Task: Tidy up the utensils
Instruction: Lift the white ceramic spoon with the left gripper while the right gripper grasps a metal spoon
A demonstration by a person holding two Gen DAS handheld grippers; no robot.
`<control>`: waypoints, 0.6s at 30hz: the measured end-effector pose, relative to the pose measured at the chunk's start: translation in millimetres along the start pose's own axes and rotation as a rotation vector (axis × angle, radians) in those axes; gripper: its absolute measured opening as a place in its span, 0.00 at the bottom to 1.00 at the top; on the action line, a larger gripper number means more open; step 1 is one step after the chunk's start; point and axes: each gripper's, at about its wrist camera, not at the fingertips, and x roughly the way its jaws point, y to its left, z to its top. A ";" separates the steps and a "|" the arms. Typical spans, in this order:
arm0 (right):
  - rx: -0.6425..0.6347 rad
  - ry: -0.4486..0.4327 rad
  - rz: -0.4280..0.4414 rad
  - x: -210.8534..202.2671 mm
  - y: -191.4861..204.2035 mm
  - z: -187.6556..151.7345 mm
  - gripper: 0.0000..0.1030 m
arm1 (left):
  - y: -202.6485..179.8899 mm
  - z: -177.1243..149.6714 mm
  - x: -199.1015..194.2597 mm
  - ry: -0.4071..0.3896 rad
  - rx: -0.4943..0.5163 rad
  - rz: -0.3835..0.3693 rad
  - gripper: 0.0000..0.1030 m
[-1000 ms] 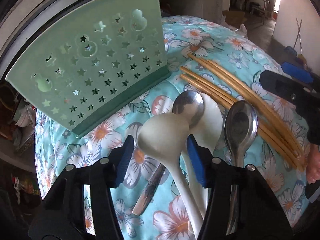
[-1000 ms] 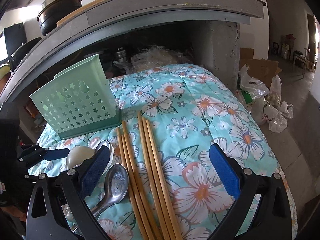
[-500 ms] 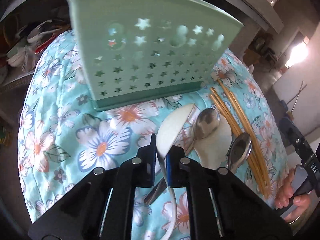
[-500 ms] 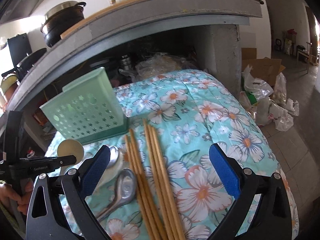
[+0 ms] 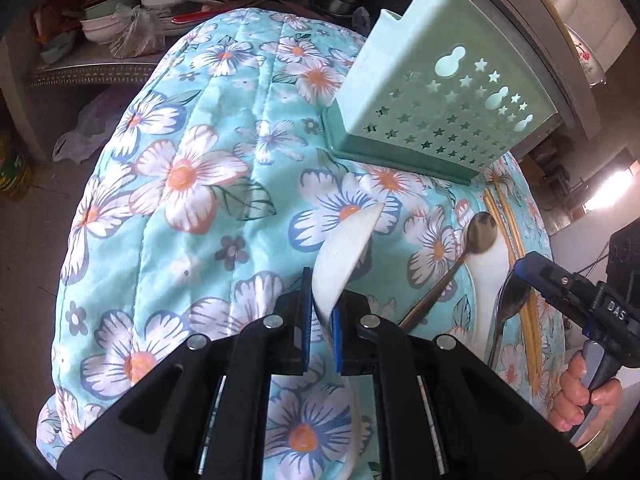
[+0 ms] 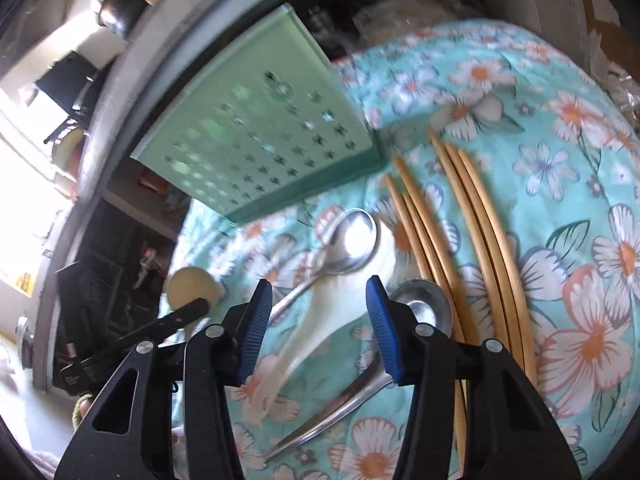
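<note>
A floral quilted cover [image 5: 192, 184] carries everything. The pale green perforated utensil holder [image 5: 436, 92] stands toward its far edge. Bamboo chopsticks [image 6: 476, 216] lie bundled near the right edge, beside two steel spoons [image 6: 352, 244] and a white ceramic spoon [image 6: 320, 316] lying flat on the cover. The left gripper [image 5: 322, 320] is clenched on another white soup spoon [image 5: 344, 248], lifted off the cover. The right gripper [image 6: 320, 324] hangs released over the lying ceramic spoon.
</note>
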 end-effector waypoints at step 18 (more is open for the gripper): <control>-0.098 0.084 0.013 55.8 38.1 24.1 0.43 | 23.6 -5.3 -0.3 -0.020 -0.066 -0.099 0.08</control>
